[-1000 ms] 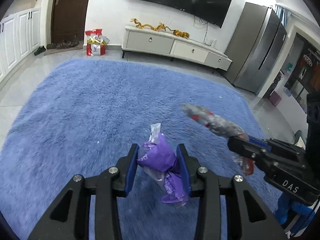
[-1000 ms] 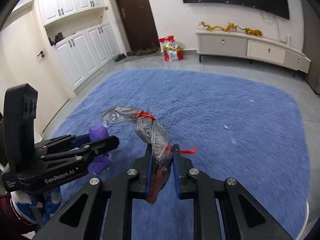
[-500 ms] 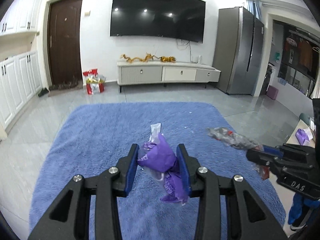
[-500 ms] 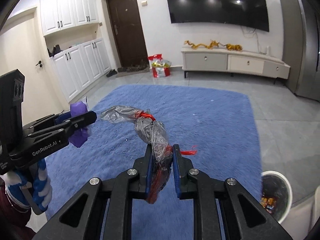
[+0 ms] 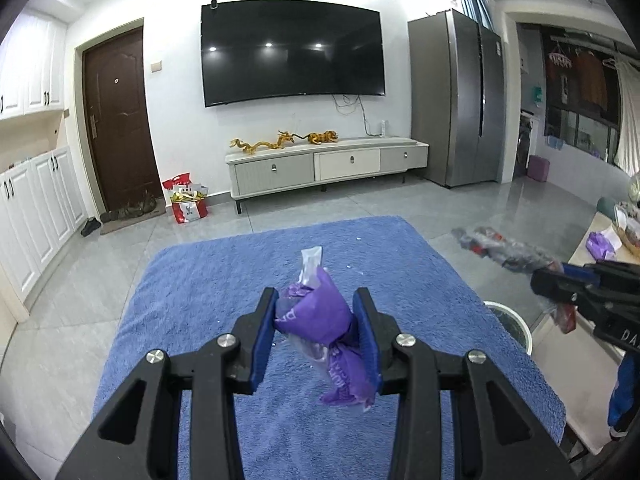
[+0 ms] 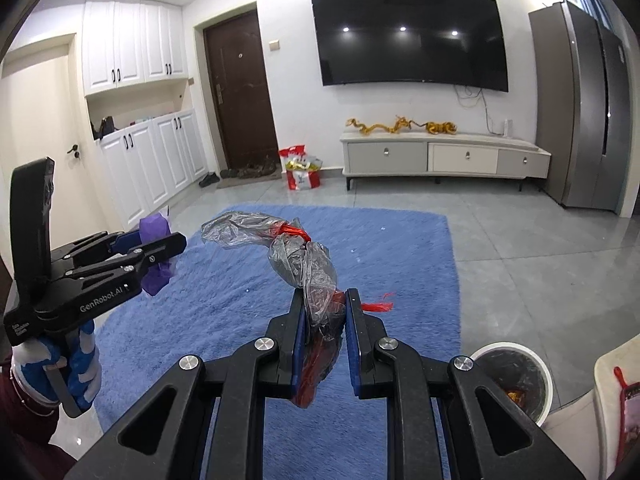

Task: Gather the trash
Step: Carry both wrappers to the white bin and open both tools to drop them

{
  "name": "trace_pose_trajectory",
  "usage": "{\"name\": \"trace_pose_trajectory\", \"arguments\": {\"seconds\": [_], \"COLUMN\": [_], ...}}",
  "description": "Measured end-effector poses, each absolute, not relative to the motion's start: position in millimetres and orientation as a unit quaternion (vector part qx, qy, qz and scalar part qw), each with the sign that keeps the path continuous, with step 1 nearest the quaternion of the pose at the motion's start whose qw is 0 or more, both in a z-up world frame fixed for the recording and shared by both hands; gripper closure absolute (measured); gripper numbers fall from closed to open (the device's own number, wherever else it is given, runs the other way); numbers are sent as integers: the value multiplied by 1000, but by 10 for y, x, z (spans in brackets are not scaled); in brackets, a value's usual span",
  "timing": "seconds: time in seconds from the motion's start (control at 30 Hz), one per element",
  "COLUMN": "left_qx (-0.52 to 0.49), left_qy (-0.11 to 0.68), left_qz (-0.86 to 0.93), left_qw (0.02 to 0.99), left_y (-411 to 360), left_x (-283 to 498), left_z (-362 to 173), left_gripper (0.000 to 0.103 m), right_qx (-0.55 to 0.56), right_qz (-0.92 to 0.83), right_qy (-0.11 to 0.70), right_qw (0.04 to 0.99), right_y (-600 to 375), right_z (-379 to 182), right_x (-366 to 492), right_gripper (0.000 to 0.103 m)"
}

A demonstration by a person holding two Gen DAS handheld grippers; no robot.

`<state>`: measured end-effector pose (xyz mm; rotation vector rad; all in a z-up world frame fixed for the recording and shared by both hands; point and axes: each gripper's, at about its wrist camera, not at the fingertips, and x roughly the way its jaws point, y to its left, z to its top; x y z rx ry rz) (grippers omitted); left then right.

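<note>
My left gripper (image 5: 316,316) is shut on a crumpled purple wrapper (image 5: 320,316), held in the air above the blue rug (image 5: 224,280). My right gripper (image 6: 324,312) is shut on a clear plastic wrapper with red bits (image 6: 304,264). In the left wrist view the right gripper (image 5: 560,280) shows at the right with its wrapper (image 5: 496,246) above a white trash bin (image 5: 508,320). In the right wrist view the left gripper (image 6: 160,240) shows at the left with the purple wrapper (image 6: 156,240). The bin (image 6: 516,380) with trash inside stands at the lower right.
A low white TV cabinet (image 5: 324,168) stands at the far wall under a wall TV (image 5: 292,60). A red and white bag (image 5: 186,204) sits by the brown door (image 5: 120,120). A grey fridge (image 5: 456,96) is at the right. A table edge with a purple packet (image 5: 602,244) is at the far right.
Both grippers have risen and tilted up with their wrappers still held. The view now takes in the far wall, and the white bin has come into view at the right.
</note>
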<state>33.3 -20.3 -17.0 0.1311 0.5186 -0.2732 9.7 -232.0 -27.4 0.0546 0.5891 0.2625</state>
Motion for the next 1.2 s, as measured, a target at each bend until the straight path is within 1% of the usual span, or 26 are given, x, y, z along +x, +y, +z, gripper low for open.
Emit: {"name": "trace_pose_trajectory", "arguments": {"seconds": [0.2, 0.77, 1.2], "left_qx": [98, 189, 236], "left_qy": [263, 298, 336], "left_qz": [-140, -192, -260], "left_qw": [949, 916, 874], "left_y": [-505, -1628, -2597], "left_x": [357, 467, 724], "left_z": [-231, -591, -1014], "left_gripper": [66, 66, 66], "right_qx": [43, 123, 187], "right_qz": [119, 55, -13], "right_qy": [281, 290, 319], "right_qw": [951, 948, 929], "right_y": [-2581, -3592, -4359], "right_z": [-361, -862, -1420], "right_x": [22, -119, -162], "right_gripper": [85, 85, 85]}}
